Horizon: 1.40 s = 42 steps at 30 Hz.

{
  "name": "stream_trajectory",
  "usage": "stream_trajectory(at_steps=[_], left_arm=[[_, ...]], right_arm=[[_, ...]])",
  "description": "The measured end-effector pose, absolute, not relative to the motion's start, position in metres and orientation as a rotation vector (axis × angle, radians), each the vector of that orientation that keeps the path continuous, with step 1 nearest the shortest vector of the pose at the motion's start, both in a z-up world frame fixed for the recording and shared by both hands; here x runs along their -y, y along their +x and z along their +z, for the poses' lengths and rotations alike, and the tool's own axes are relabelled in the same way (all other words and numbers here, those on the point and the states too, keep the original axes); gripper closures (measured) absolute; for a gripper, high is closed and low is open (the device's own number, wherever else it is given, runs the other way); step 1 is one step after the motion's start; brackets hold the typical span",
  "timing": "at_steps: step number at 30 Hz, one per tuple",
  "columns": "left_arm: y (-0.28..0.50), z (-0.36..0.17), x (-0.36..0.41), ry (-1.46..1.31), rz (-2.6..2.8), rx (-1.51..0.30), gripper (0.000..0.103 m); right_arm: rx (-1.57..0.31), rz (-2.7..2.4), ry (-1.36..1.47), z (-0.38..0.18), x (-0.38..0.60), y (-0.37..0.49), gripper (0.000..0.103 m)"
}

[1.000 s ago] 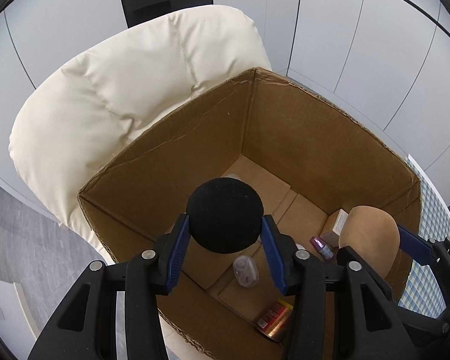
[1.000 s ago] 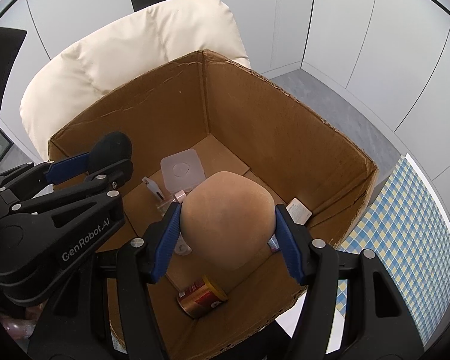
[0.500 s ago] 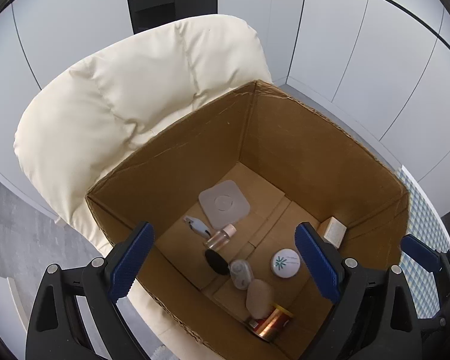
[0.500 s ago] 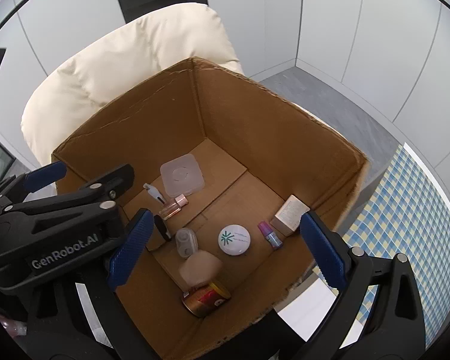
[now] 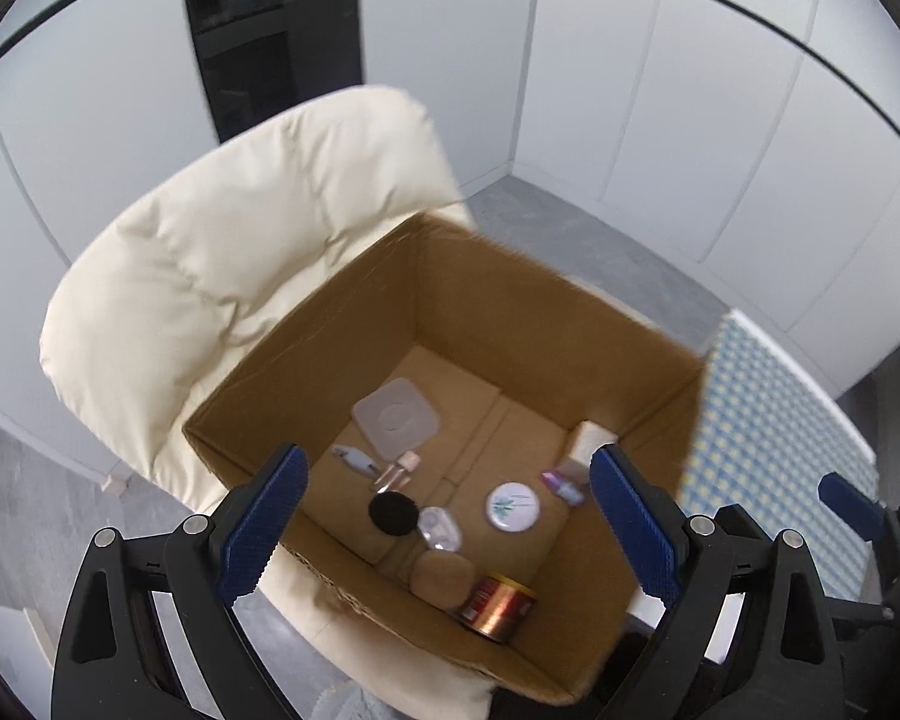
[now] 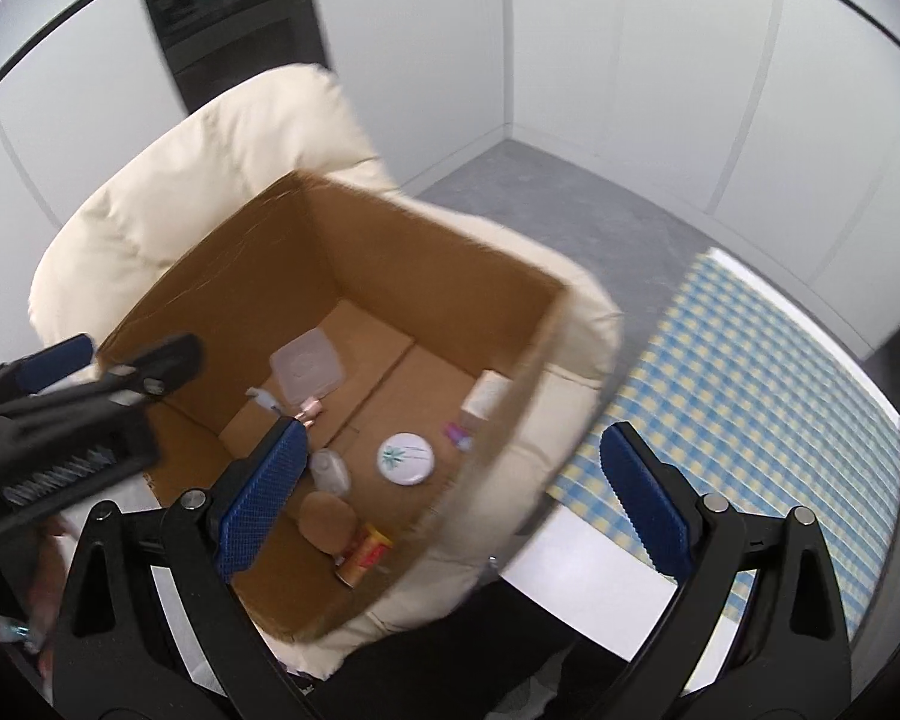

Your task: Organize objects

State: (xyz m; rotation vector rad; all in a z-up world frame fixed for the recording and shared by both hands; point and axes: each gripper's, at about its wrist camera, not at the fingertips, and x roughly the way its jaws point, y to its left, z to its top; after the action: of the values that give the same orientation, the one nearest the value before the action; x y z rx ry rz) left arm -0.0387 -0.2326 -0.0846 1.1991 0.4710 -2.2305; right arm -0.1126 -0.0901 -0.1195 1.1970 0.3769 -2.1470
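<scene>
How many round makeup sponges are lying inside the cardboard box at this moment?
2. The black sponge lies near the box's left wall, beside a clear case. The tan sponge lies by the near wall, touching the copper can. Others may hide below the near wall of the cardboard box.

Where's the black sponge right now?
In the left wrist view the black sponge lies on the floor of the cardboard box, toward its near left side, between the small pink bottle and the clear case.

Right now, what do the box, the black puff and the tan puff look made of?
Box: corrugated cardboard, matte brown, with folded floor flaps. Black puff: soft matte sponge or velour, no glare. Tan puff: likely foam sponge, dull and rounded.
</scene>
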Motion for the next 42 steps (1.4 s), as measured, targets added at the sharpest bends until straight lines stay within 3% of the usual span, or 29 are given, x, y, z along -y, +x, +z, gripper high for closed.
stream_trajectory(at_steps=[11, 13, 16, 20, 23, 34, 42], left_arm=[[-0.063, 0.036, 0.185, 1.374, -2.422, -0.378, 0.006], [-0.055, 0.055, 0.167, 1.386, -2.45, -0.276, 0.002], [-0.035, 0.067, 0.143, 1.369, -2.468, -0.144, 0.001], [-0.01, 0.067, 0.126, 1.382, -2.487, -0.17, 0.001], [0.009, 0.063, 0.112, 1.436, -2.497, -0.19, 0.001], [0.036, 0.048, 0.075, 1.487, -2.463, 0.031, 0.001], [0.035, 0.049, 0.076, 1.512, -2.476, -0.006, 0.001]], right_arm=[[-0.18, -2.453, 1.185, -0.014, -0.006, -0.102, 0.003], [-0.118, -2.491, 1.184, 0.005, -0.024, -0.099, 0.003], [-0.002, -2.554, 1.158, 0.033, -0.053, -0.087, 0.003], [0.095, -2.643, 1.202, 0.058, -0.087, -0.066, 0.003], [0.121, -2.628, 1.255, 0.06, -0.1, -0.045, 0.003], [0.117, -2.53, 1.446, 0.034, -0.103, 0.0, 0.003], [0.113, -2.543, 1.471, 0.029, -0.11, 0.007, 0.003]])
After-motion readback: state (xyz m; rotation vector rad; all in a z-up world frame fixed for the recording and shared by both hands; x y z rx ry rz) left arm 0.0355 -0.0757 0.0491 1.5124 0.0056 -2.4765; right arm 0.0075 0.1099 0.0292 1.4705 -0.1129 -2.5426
